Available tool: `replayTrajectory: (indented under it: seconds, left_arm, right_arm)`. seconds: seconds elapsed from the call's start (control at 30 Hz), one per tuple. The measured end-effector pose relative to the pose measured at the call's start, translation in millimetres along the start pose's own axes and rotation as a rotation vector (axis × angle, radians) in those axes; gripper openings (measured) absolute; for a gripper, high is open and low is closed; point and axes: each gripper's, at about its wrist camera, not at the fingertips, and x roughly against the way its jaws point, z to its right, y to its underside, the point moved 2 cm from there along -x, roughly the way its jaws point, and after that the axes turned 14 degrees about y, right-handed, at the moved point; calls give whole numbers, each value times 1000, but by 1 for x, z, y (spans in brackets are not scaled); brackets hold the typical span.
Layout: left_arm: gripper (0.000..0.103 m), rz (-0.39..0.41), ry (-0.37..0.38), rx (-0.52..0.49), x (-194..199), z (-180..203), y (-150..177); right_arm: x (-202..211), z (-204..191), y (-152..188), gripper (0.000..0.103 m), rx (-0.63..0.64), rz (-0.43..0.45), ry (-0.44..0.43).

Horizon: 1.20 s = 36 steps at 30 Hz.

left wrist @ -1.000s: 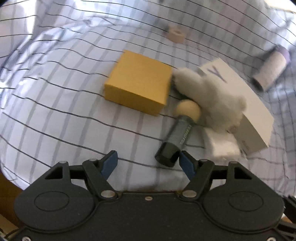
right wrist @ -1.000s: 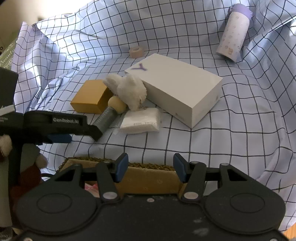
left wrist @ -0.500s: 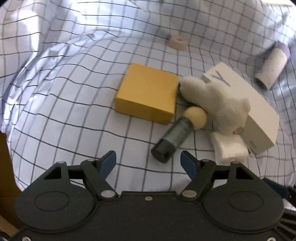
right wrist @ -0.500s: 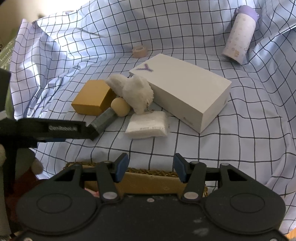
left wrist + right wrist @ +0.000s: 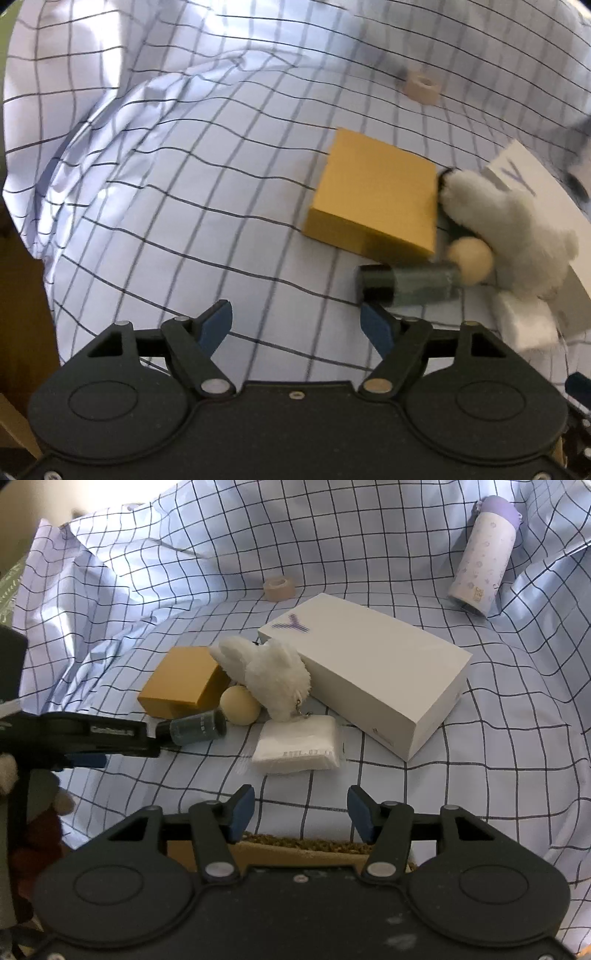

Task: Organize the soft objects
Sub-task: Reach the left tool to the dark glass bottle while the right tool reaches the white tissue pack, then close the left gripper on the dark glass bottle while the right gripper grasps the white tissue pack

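Note:
A white plush rabbit [image 5: 273, 675] [image 5: 506, 236] leans on a white box [image 5: 369, 679], with a white tissue pack [image 5: 299, 746] [image 5: 524, 325] just in front of it. A beige ball [image 5: 240, 705] and a dark cylindrical bottle [image 5: 195, 727] [image 5: 406, 284] lie beside a yellow box [image 5: 181, 681] [image 5: 373, 195]. My left gripper [image 5: 297, 325] [image 5: 122, 746] is open over bare cloth, its right fingertip at the bottle's black cap. My right gripper [image 5: 301, 812] hovers in front of the tissue pack, its jaws opening with nothing between them.
A woven basket rim [image 5: 295, 843] sits right under my right gripper. Stuffed toys [image 5: 37, 812] show at the lower left. A purple-capped flask [image 5: 484, 550] lies at the far right and a tape roll [image 5: 279, 587] [image 5: 421, 86] behind the boxes. Wrinkled checked cloth [image 5: 184, 184] covers everything.
The left gripper swung left, so the objects slid right in its view. The dark bottle turned from slanting to lying crosswise. Both grippers' jaws stand slightly wider.

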Motion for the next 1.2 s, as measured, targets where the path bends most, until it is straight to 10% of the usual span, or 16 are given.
replayTrajectory:
  seconds: [0.43,1.2]
  left_arm:
    - [73,27,83,50,20,-10,0]
    - [73,16,111,65,22,-15,2]
  right_arm:
    - [-24,-24,-16,80,17,37,41]
    - [-22,-20,-16,85,24,50,-14]
